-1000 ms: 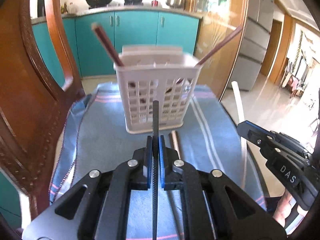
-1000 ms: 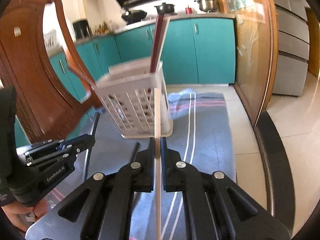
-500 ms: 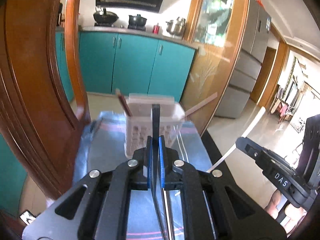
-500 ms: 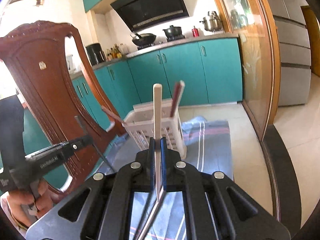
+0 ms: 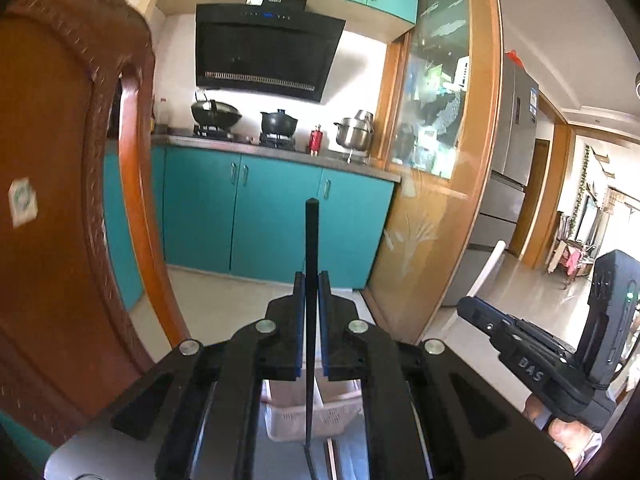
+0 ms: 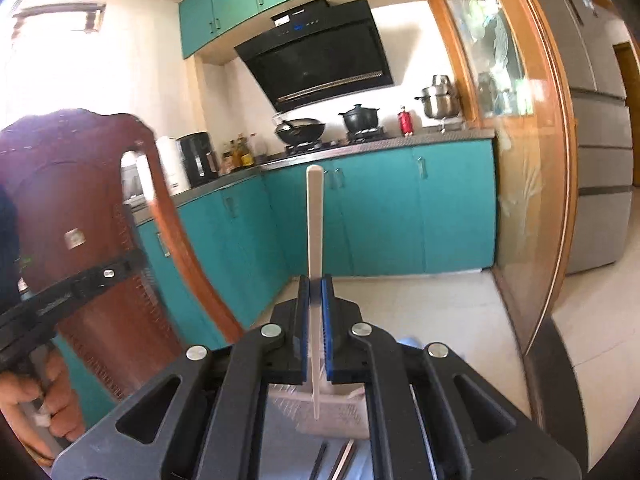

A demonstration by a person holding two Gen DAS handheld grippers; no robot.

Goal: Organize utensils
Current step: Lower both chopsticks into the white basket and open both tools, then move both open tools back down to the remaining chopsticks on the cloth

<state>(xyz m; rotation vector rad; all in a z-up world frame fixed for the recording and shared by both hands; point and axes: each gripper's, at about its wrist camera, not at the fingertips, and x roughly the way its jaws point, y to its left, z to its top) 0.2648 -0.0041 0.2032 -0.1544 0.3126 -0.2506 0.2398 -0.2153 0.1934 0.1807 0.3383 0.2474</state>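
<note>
My left gripper [image 5: 311, 280] pinches a black chopstick [image 5: 311, 240] between its fingers [image 5: 298, 320], the stick standing upright above the white slotted basket [image 5: 316, 416] that shows low between the arms. My right gripper [image 6: 316, 284] clamps a pale chopstick [image 6: 314, 216] the same way, its lower end hanging over that basket [image 6: 336, 412]. More sticks [image 6: 340, 458] lie before the basket. On my right gripper's side, seen from the left, I read "DAS" [image 5: 530, 368]. A carved wooden chair back [image 6: 80, 200] carries a small sticker, unreadable.
</note>
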